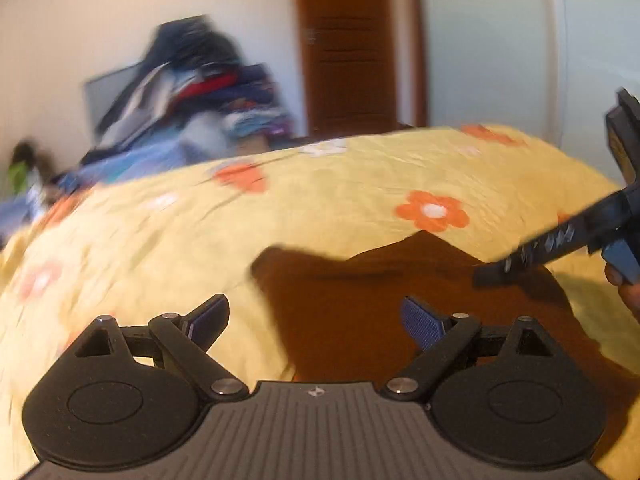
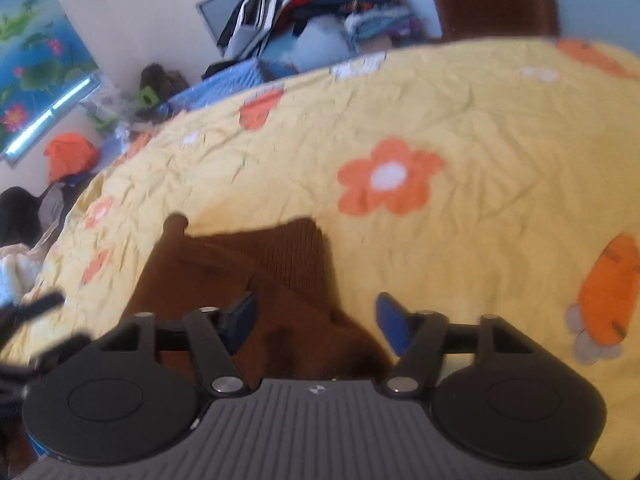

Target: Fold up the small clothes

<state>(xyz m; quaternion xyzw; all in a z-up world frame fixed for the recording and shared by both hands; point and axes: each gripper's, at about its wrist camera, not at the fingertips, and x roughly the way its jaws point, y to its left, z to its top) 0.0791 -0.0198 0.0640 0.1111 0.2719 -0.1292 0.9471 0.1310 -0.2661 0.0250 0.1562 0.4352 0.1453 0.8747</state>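
Lying rumpled on a yellow bedspread (image 2: 500, 128) printed with orange flowers is a small brown ribbed garment (image 2: 280, 264), one narrow end poking toward the far side. Behind the bed, a heap of mixed clothes (image 1: 200, 80) against a pale wall, a brown door (image 1: 352, 40), a lotus poster (image 2: 36, 48). Left gripper (image 1: 316, 324) jaws spread, empty above the garment's edge; right gripper (image 2: 316, 320) jaws parted over the cloth, not pinching it.

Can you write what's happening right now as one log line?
step: folding | brown garment flat on yellow bedspread | left hand-held gripper: open, empty | right hand-held gripper: open over garment
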